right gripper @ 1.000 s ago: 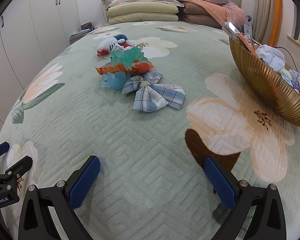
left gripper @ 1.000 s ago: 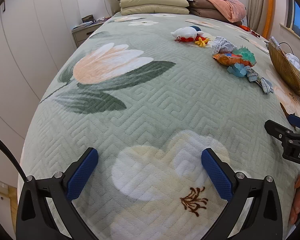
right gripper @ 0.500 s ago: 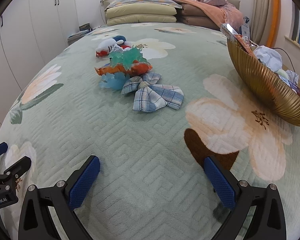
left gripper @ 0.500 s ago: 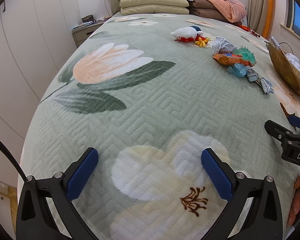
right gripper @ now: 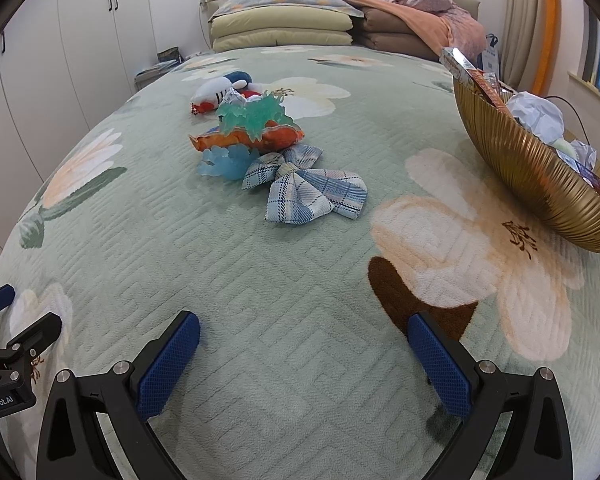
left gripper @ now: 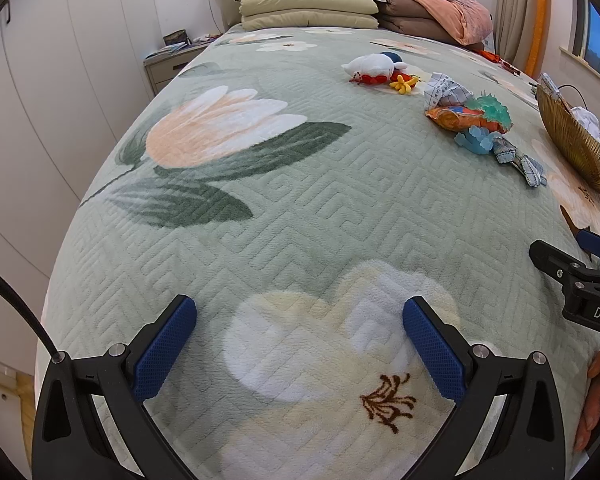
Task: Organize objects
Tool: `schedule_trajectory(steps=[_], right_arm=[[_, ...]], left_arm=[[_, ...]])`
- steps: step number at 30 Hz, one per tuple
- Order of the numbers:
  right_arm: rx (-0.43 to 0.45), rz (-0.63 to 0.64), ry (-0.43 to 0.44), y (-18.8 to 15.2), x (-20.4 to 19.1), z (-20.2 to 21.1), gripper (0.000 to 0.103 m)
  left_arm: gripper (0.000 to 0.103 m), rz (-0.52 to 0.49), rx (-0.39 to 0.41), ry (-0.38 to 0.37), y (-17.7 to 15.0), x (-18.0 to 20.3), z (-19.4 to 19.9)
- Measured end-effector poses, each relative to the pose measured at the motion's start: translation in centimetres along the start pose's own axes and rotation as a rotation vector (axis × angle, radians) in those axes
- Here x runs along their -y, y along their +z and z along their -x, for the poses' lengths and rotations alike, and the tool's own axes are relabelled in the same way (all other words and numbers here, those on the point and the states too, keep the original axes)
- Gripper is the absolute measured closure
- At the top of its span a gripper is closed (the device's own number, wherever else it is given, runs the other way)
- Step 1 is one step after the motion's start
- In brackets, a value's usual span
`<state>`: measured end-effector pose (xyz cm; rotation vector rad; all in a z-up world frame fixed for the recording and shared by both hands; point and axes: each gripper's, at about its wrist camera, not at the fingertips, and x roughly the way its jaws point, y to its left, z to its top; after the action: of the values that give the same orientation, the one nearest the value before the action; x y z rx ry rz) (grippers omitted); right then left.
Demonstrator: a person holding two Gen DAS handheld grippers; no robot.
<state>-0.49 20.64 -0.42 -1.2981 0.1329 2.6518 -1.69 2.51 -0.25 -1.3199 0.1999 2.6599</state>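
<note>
Two grippers, both mine, hang spread wide and empty at the bottom of each frame: left gripper (left gripper: 300, 344), right gripper (right gripper: 304, 360). Centre of the right view, a plaid cloth bow (right gripper: 306, 192) lies on the green quilt (right gripper: 260, 300), touching a pale blue jelly toy (right gripper: 226, 162). The bow looks light and limp; I judge its knot the best hold. At the right edge, a gold basket (right gripper: 540, 176) is cut off, its contents partly hidden.

A plaid cloth bow (right gripper: 306, 192) lies flat beside a teal toy (right gripper: 252, 118) and gold basket (right gripper: 540, 176).
</note>
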Motion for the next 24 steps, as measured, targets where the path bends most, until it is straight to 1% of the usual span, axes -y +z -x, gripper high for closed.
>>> schedule_trajectory(steps=[24], right_arm=[[0.008,-0.001,0.000,0.08,0.02,-0.03,0.000]], left_arm=[[0.000,0.001,0.000,0.000,0.02,0.02,0.01]])
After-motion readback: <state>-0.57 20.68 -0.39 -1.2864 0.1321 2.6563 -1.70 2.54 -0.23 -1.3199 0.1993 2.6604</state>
